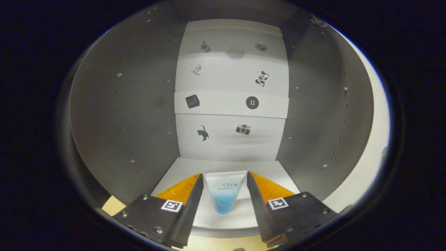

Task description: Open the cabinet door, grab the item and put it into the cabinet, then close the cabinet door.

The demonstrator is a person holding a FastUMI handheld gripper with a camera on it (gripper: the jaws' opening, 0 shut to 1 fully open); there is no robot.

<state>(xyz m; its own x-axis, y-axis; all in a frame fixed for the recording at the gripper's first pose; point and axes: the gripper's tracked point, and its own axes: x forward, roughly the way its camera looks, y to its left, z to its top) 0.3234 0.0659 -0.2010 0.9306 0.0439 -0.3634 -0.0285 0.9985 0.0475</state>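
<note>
You have the tube [224, 195] pinched between both fingers of the gripper [224, 184], already inside the open cabinet [122, 115] just above its floor — lower it flat, clear of the side walls, before you part the fingers.

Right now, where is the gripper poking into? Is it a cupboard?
Most likely yes, the inside of a cabinet: grey side walls, a white back panel with little stickers, and a white floor. The gripper holds a tube between its fingers.
</note>
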